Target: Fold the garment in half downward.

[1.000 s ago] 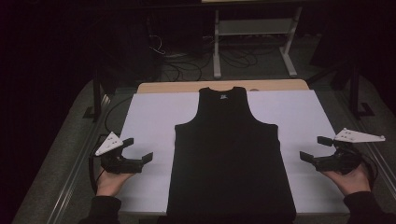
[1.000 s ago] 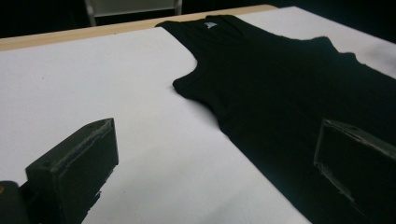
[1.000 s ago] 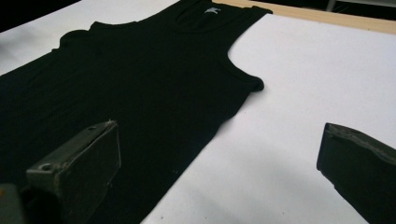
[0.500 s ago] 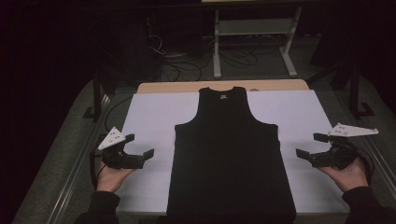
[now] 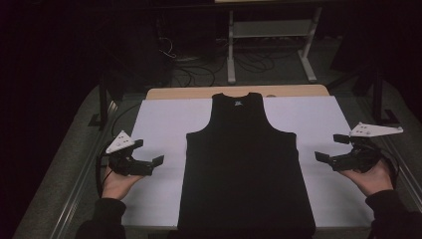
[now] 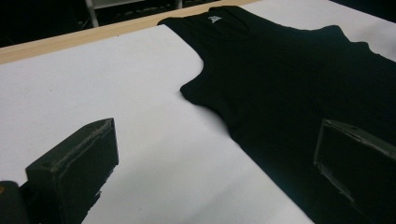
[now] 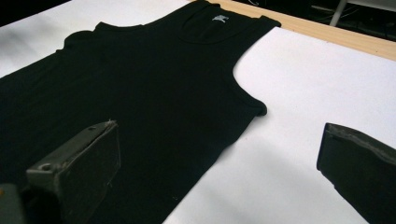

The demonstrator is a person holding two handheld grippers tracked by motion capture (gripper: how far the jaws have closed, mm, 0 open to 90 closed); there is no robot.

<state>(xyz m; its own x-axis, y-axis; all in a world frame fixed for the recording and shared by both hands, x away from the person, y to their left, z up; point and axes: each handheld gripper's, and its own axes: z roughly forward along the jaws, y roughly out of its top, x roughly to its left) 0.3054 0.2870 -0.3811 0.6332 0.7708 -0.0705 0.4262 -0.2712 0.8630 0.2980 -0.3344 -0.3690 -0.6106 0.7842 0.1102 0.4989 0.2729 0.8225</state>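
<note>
A black tank top [image 5: 244, 164] lies flat and spread out on the white sheet [image 5: 159, 124], neck toward the far side, hem at the near edge. My left gripper [image 5: 147, 152] hovers over the sheet to the left of the shirt's side, open and holding nothing. My right gripper [image 5: 332, 148] stands open off the shirt's right side. In the left gripper view the tank top [image 6: 299, 79] runs to the right between the spread jaws of the left gripper [image 6: 215, 154]. In the right gripper view the tank top [image 7: 140, 84] fills the left, the right gripper [image 7: 219, 154] open above its edge.
The white sheet covers a wooden table whose far edge [image 5: 239, 91] shows. Behind it on the dark floor stand a metal frame [image 5: 271, 35] and loose cables [image 5: 194, 69]. Metal rails [image 5: 74, 199] run along both sides of the table.
Both grippers have moved a little inward toward the shirt's sides and stayed open. The tank top has not moved.
</note>
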